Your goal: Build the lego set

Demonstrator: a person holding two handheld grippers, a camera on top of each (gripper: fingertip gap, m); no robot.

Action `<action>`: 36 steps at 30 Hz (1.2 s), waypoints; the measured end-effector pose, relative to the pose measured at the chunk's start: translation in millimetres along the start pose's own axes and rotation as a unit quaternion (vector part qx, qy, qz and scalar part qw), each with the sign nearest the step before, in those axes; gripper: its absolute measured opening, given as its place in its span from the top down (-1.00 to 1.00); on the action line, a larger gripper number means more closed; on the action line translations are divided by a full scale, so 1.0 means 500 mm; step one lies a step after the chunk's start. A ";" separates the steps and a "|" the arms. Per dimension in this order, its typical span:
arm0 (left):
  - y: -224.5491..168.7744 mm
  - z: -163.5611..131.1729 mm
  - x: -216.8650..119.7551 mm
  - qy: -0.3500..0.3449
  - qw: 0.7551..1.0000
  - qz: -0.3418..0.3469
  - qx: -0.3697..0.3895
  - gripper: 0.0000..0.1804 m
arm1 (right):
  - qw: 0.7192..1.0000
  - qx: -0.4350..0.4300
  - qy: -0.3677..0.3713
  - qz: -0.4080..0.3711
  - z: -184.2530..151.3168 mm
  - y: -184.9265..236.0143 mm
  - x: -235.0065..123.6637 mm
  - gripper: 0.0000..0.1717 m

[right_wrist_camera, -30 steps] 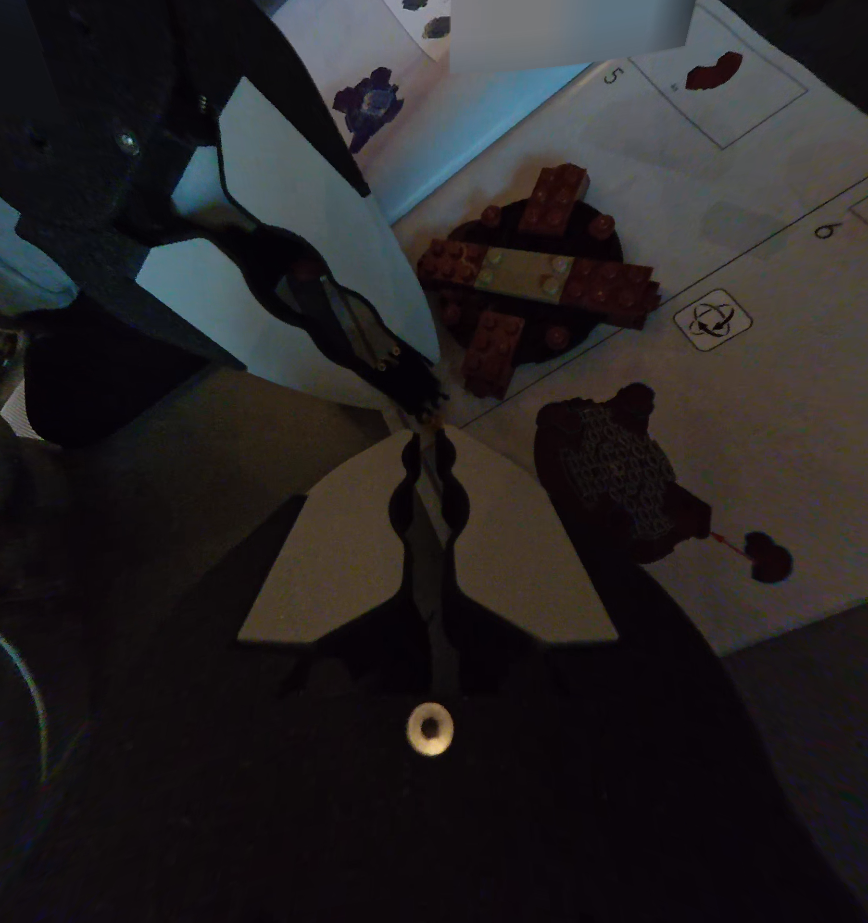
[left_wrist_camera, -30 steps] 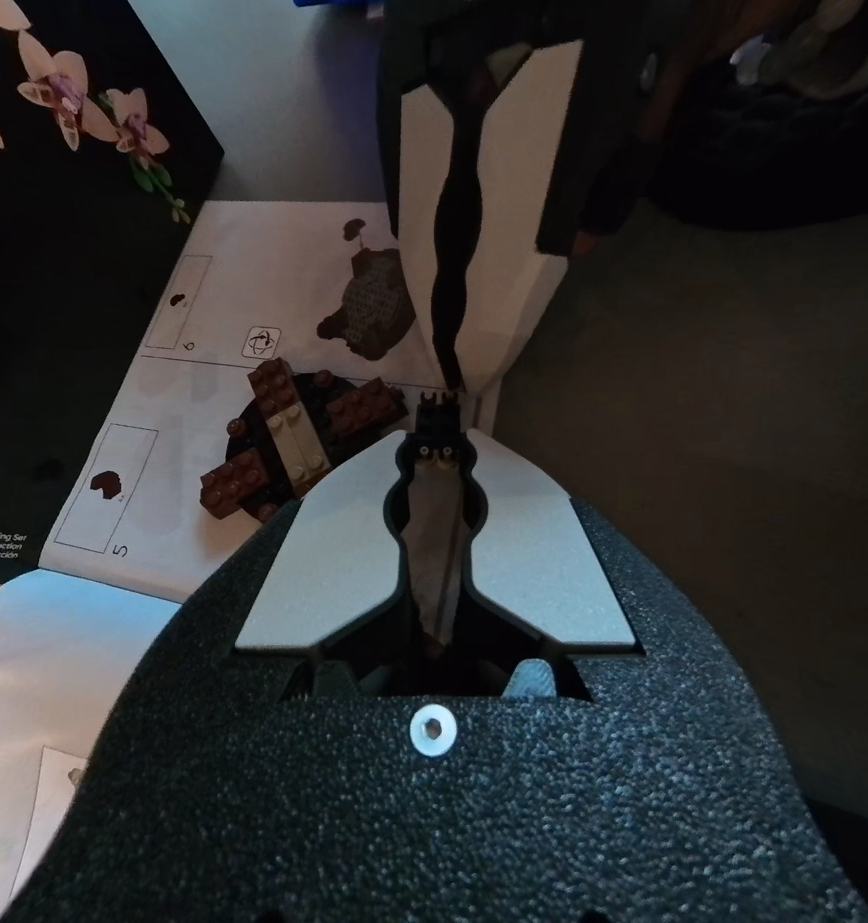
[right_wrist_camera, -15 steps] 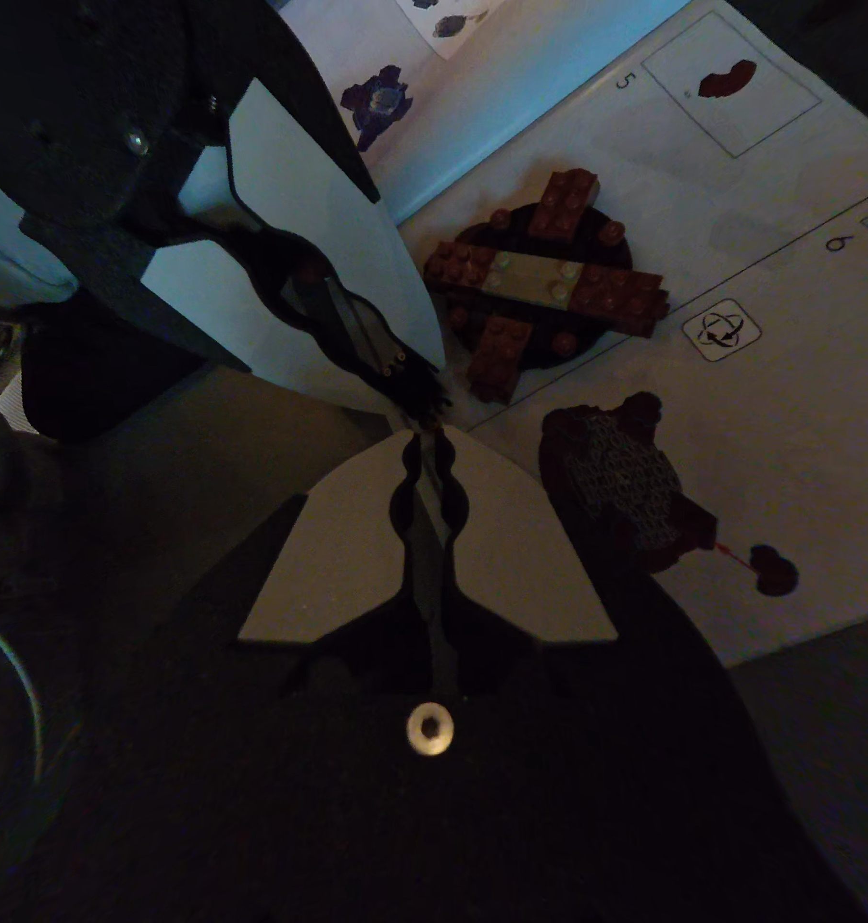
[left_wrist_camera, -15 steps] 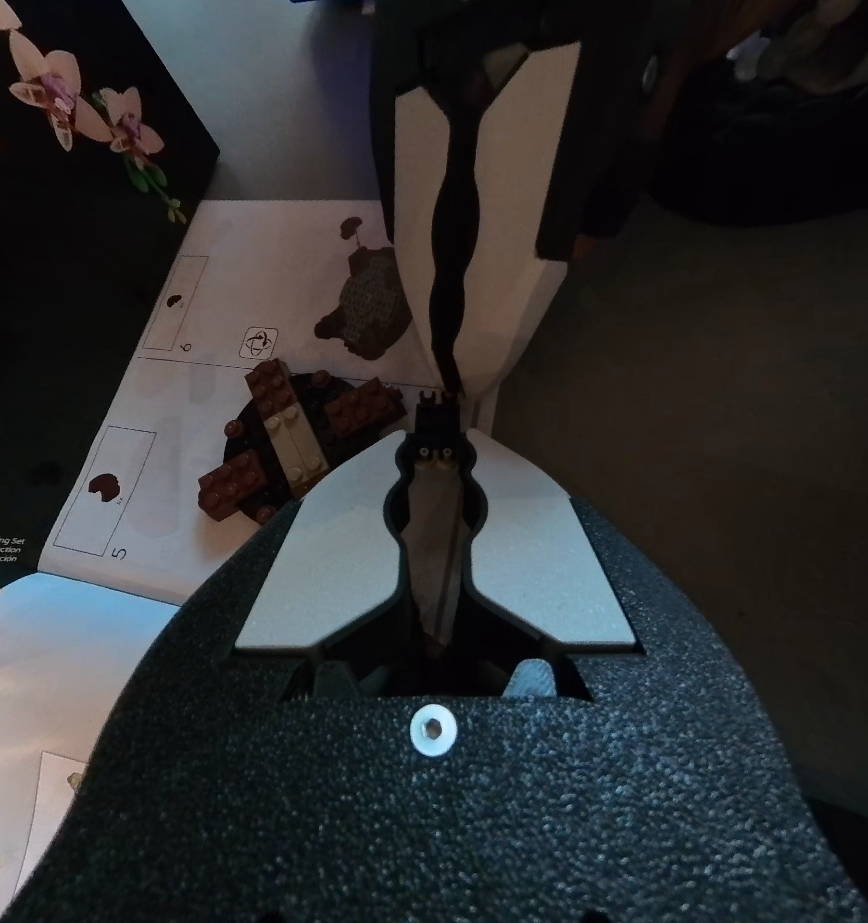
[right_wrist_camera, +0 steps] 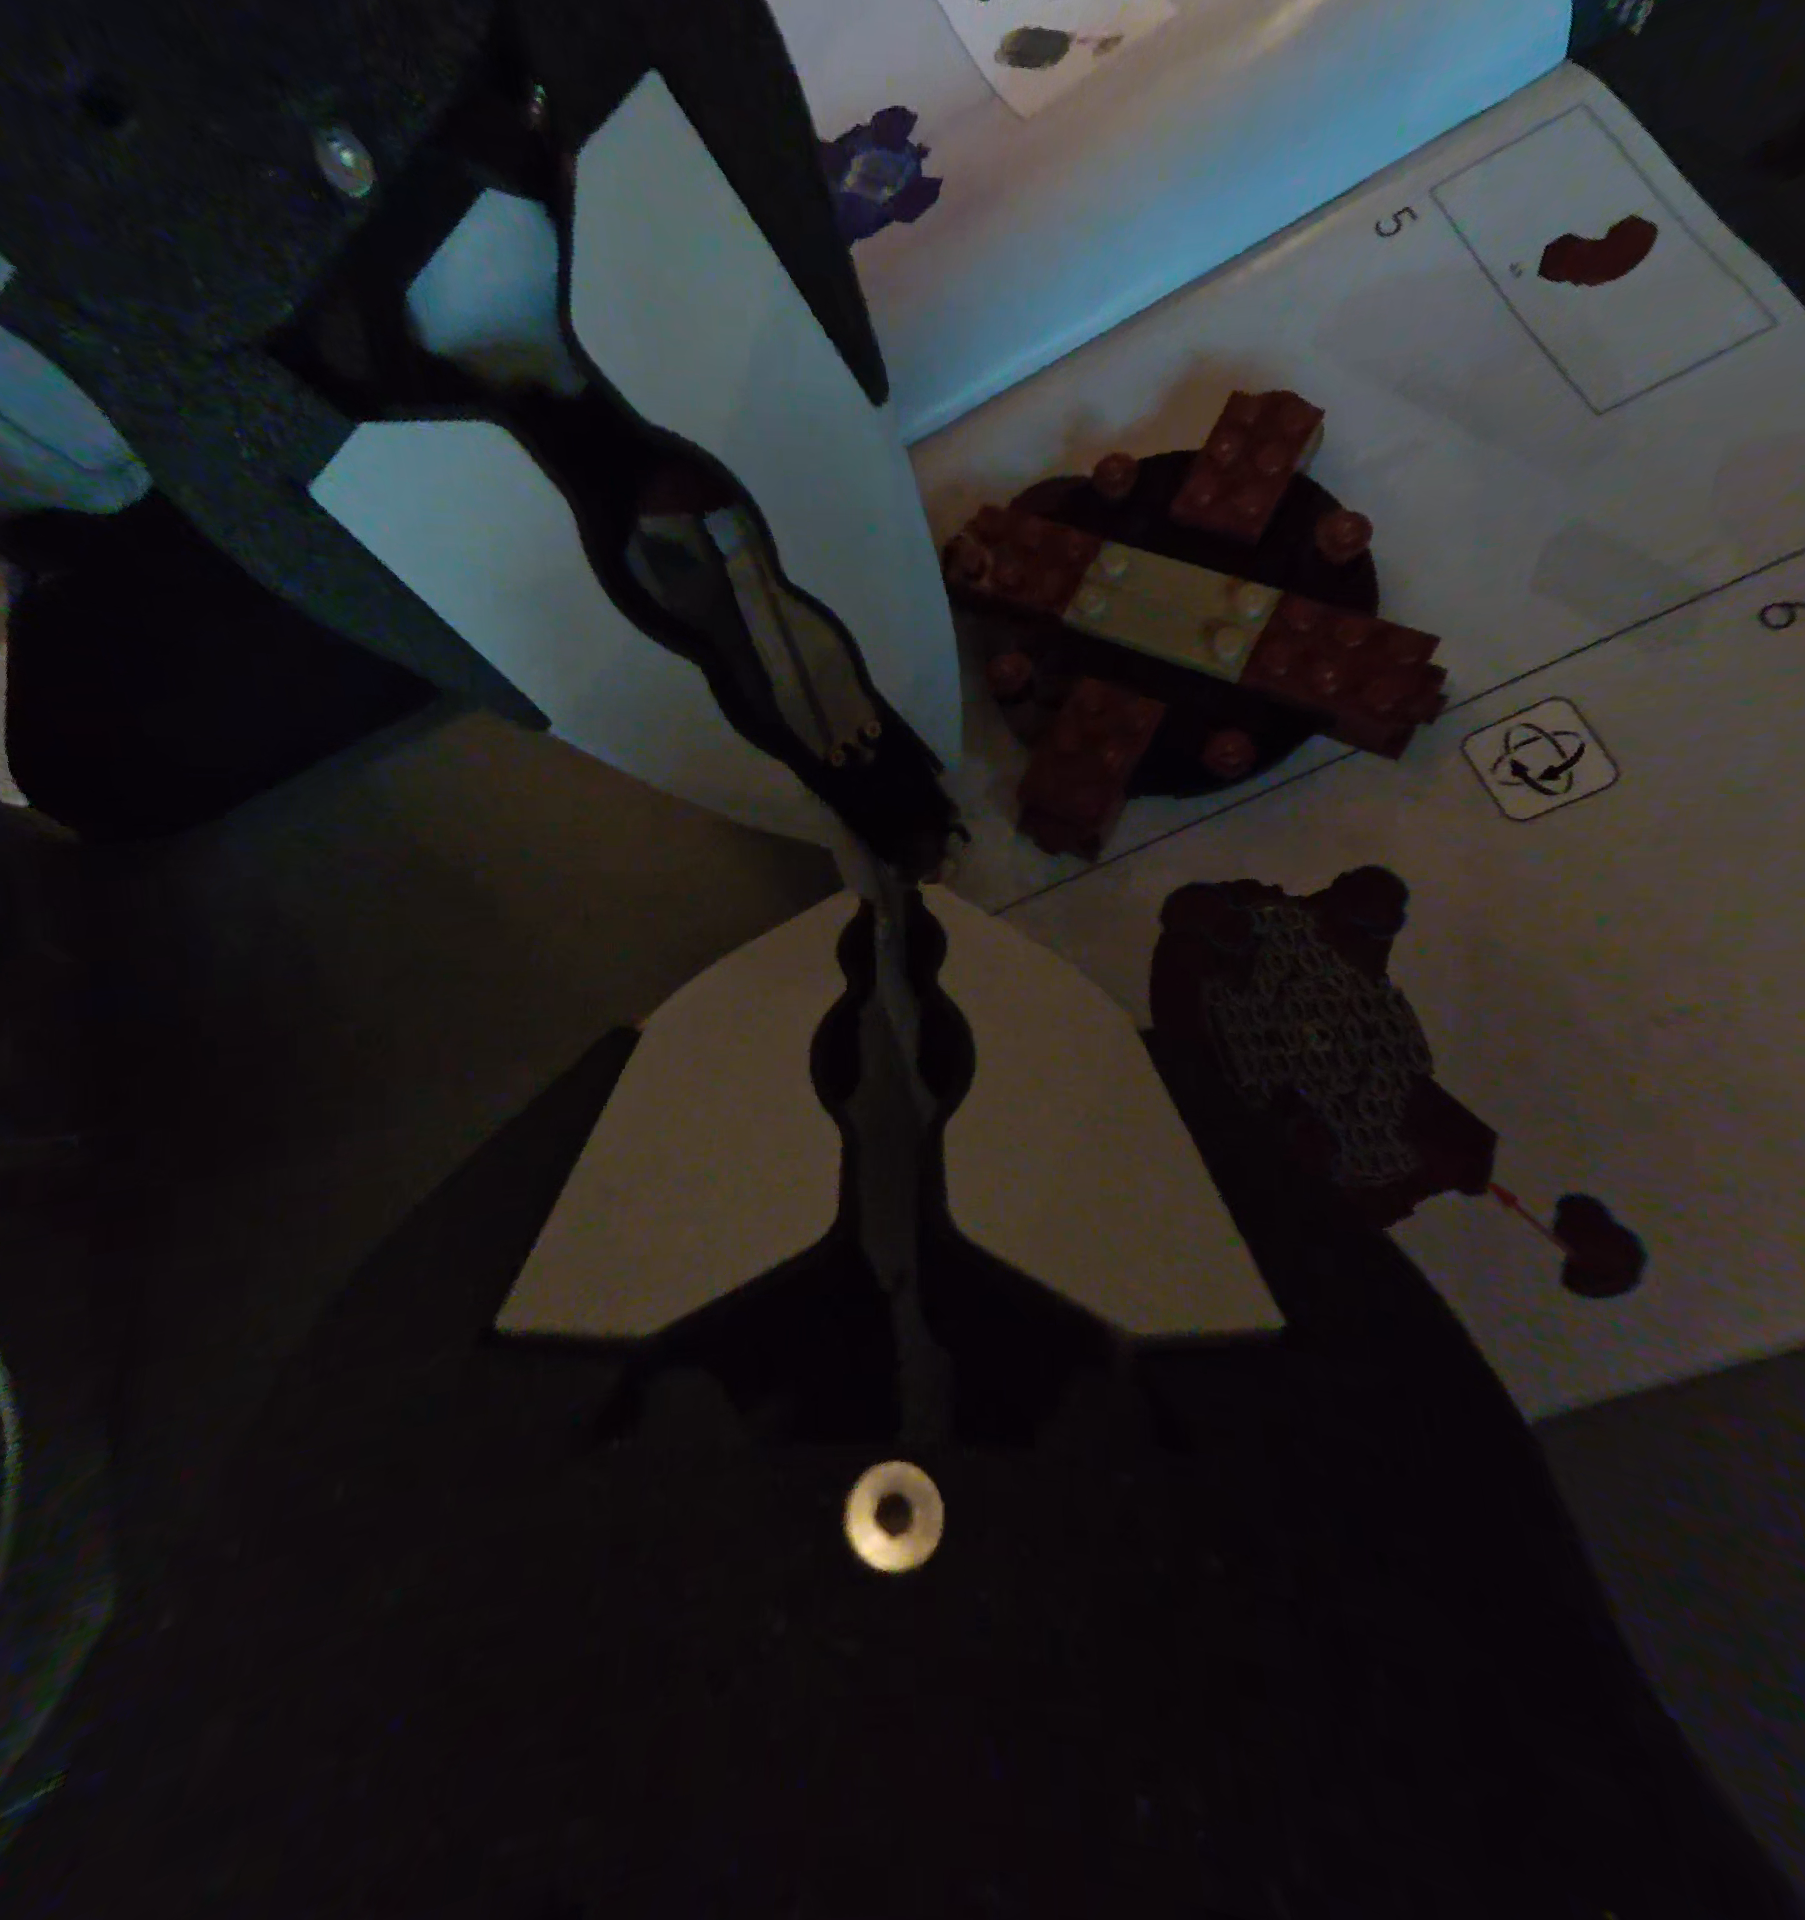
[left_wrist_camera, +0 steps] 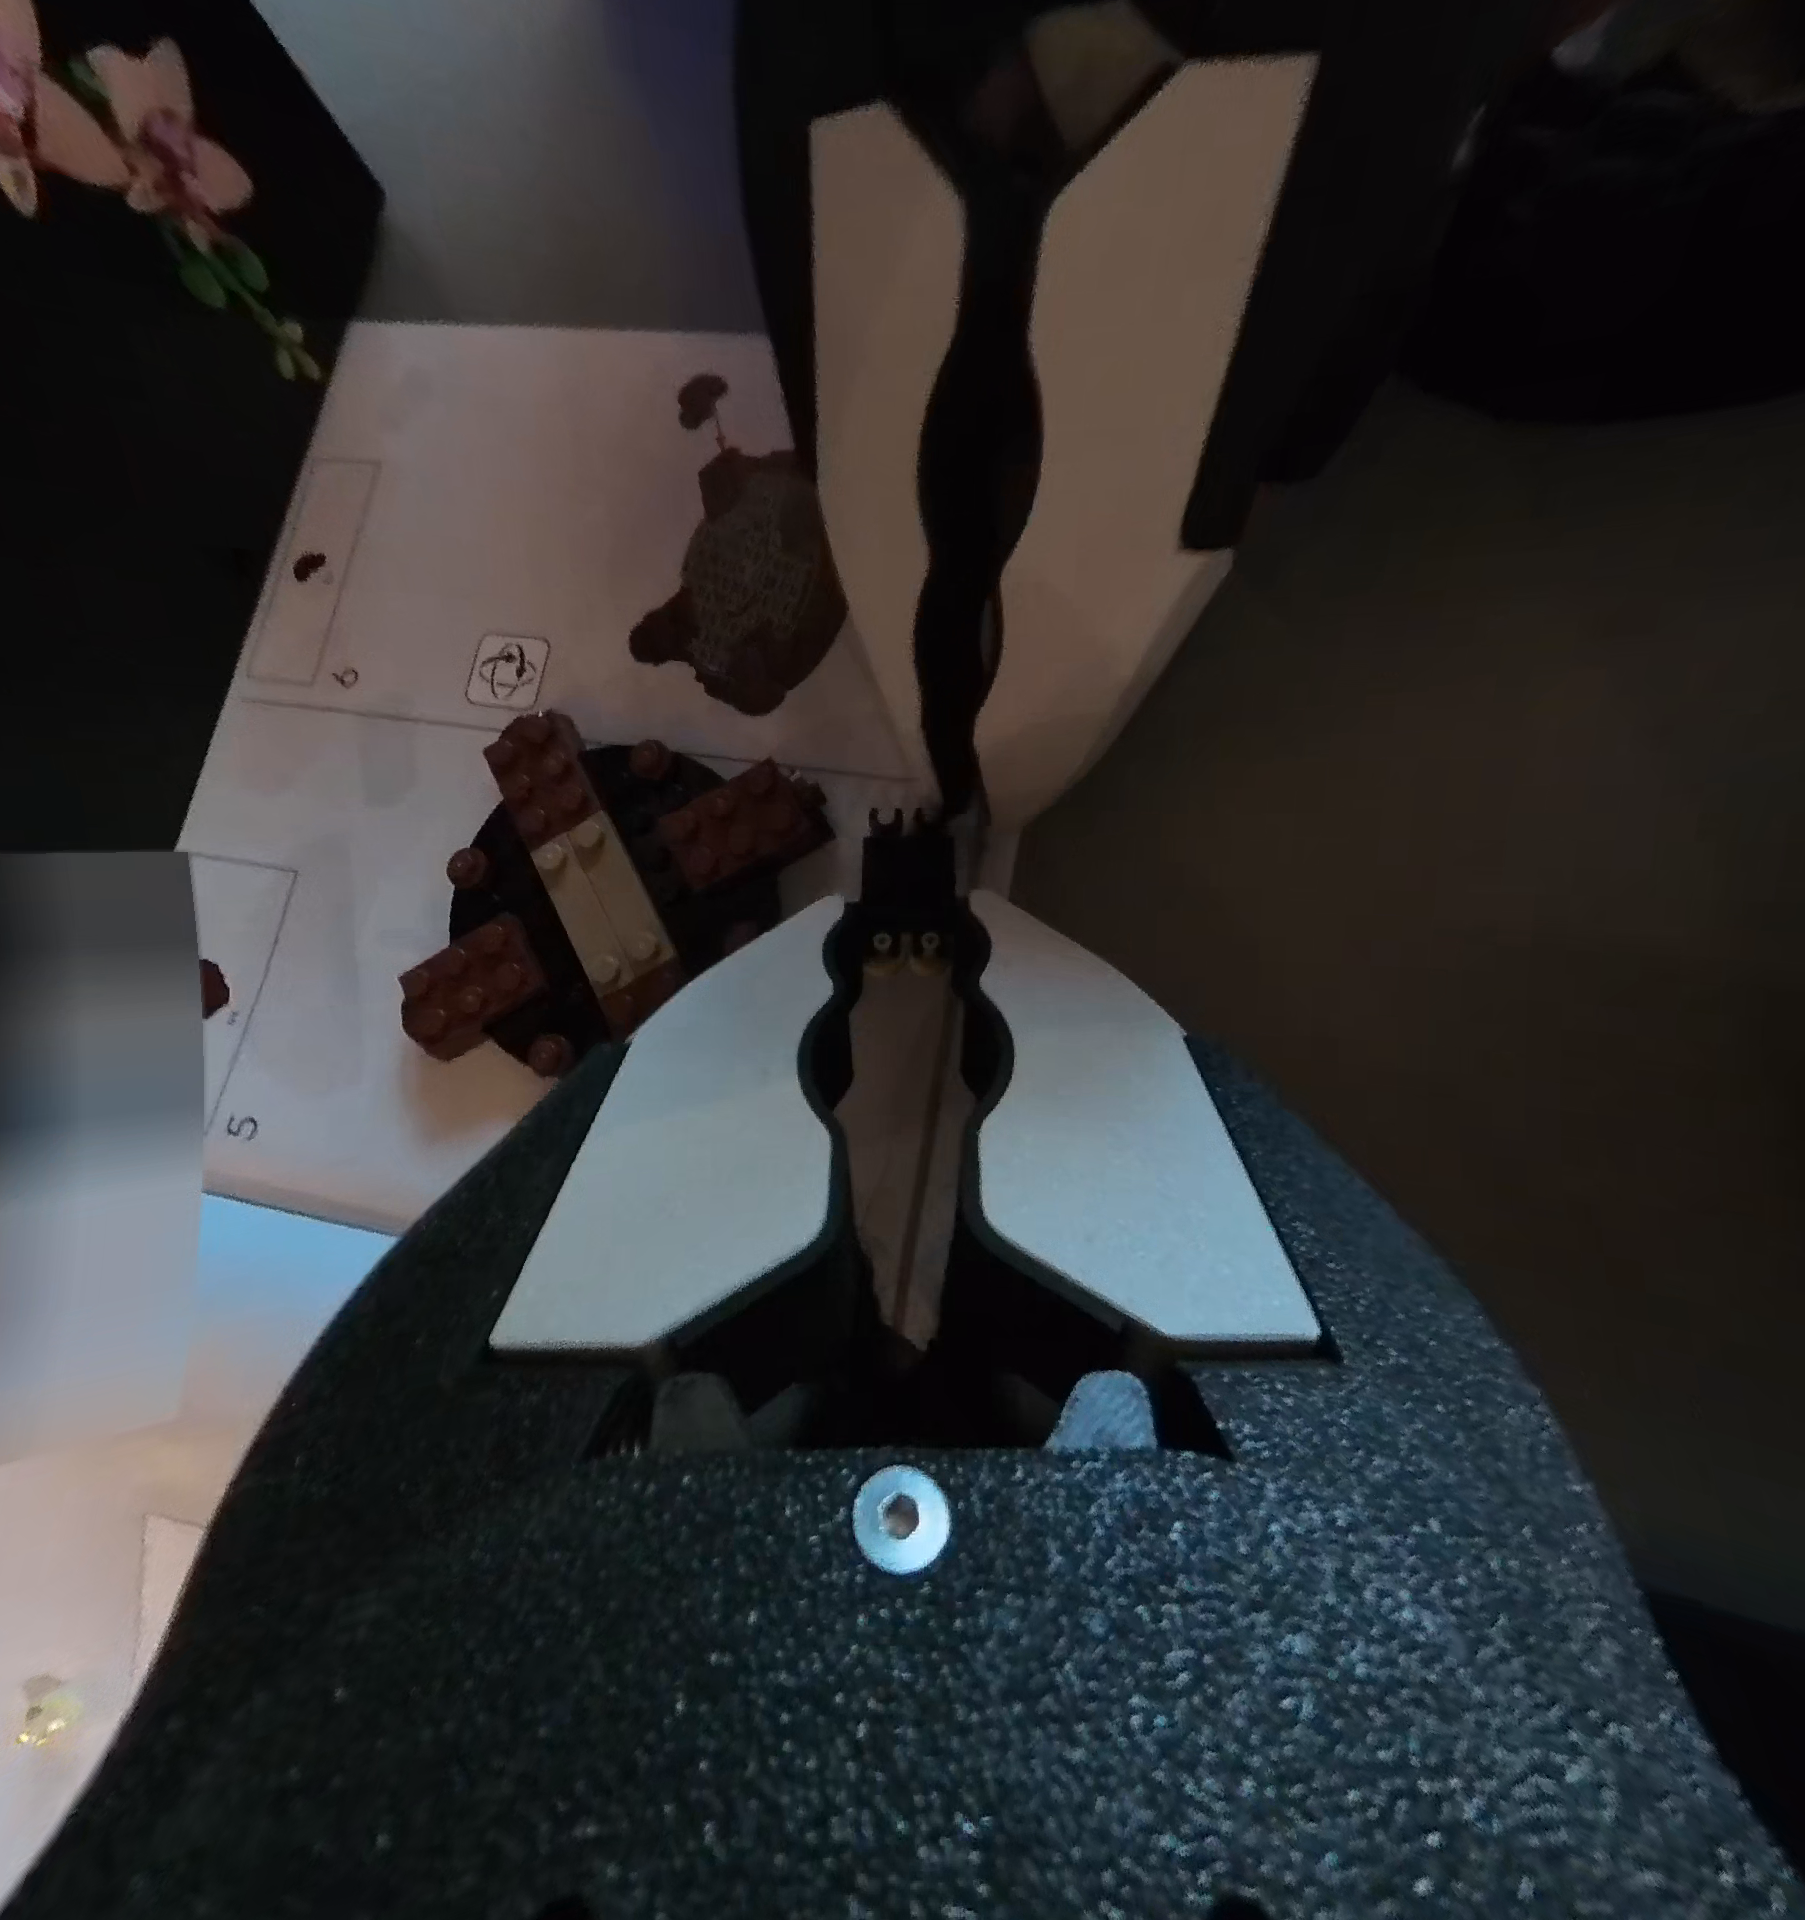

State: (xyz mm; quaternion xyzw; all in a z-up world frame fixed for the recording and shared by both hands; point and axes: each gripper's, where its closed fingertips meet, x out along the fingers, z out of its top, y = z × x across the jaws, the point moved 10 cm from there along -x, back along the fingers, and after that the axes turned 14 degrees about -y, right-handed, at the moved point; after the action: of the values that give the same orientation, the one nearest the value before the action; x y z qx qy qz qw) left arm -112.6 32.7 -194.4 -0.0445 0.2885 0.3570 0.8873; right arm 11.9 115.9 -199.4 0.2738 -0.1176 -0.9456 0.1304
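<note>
Left wrist view shows your left gripper (left_wrist_camera: 903,894) clamped on a small black brick piece (left_wrist_camera: 908,862), right of the brown brick assembly (left_wrist_camera: 586,904) lying on the instruction booklet (left_wrist_camera: 524,499). Your right gripper (right_wrist_camera: 893,904) is pinched nearly closed, tips touching that piece; whether it grips anything, you cannot tell.

Brick model (left_wrist_camera: 586,894) blocks left; dark tabletop (left_wrist_camera: 1449,935) right gives free passage.

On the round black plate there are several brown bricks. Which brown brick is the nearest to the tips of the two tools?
The brown brick on the plate's right side in the left wrist view, closest to the black piece gripped by the left tool; the others lie farther left.
</note>
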 end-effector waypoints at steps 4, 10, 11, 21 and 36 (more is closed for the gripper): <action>0.003 -0.005 -0.004 -0.005 1.000 0.003 -0.008 0.82 | 0.998 -0.042 -0.026 -0.034 0.008 -0.003 -0.009 1.00; 0.002 -0.005 -0.004 -0.006 1.000 -0.001 0.001 0.82 | 0.990 -0.131 -0.008 -0.047 0.017 0.013 -0.003 1.00; 0.002 -0.006 -0.005 -0.008 1.000 -0.001 0.000 0.82 | 0.991 -0.128 -0.003 -0.048 0.015 0.013 -0.001 1.00; 0.002 -0.015 -0.010 -0.030 0.999 -0.002 -0.013 0.81 | 0.993 -0.113 -0.007 -0.045 0.014 0.010 -0.005 1.00; 0.004 -0.020 -0.012 -0.037 0.999 -0.008 -0.019 0.82 | 0.991 -0.134 -0.003 -0.028 0.023 0.018 0.012 1.00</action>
State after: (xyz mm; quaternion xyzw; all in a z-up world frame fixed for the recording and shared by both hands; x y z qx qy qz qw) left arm -122.1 27.6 -199.2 -0.0508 0.2485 0.3572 0.8989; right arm 2.4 107.4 -190.4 0.2548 0.0171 -0.9568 0.1390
